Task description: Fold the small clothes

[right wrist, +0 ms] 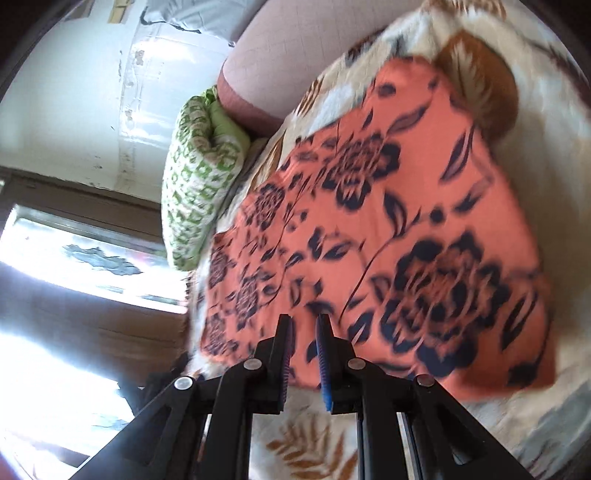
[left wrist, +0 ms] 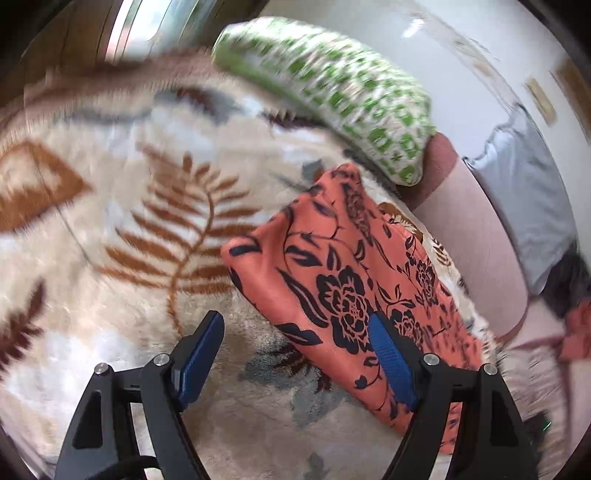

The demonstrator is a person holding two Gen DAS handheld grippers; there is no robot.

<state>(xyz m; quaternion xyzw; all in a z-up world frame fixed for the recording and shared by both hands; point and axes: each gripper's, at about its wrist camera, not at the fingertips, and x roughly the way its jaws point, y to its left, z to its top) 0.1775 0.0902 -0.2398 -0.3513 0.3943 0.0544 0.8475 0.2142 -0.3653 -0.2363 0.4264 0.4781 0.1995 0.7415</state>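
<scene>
An orange garment with a dark floral print (left wrist: 343, 280) lies folded on a cream blanket with brown fern leaves (left wrist: 122, 229). My left gripper (left wrist: 295, 325) is open and empty, just left of the garment's near edge, its right finger over the cloth. In the right wrist view the same garment (right wrist: 388, 229) fills the middle as a flat folded rectangle. My right gripper (right wrist: 304, 325) hangs over its near edge with the jaws a narrow gap apart and nothing between them.
A green and white patterned pillow (left wrist: 332, 85) lies beyond the garment, also in the right wrist view (right wrist: 199, 173). A pink bolster (left wrist: 469, 236) lies along the white wall (left wrist: 424, 33). A bright window (right wrist: 55, 266) is at the left.
</scene>
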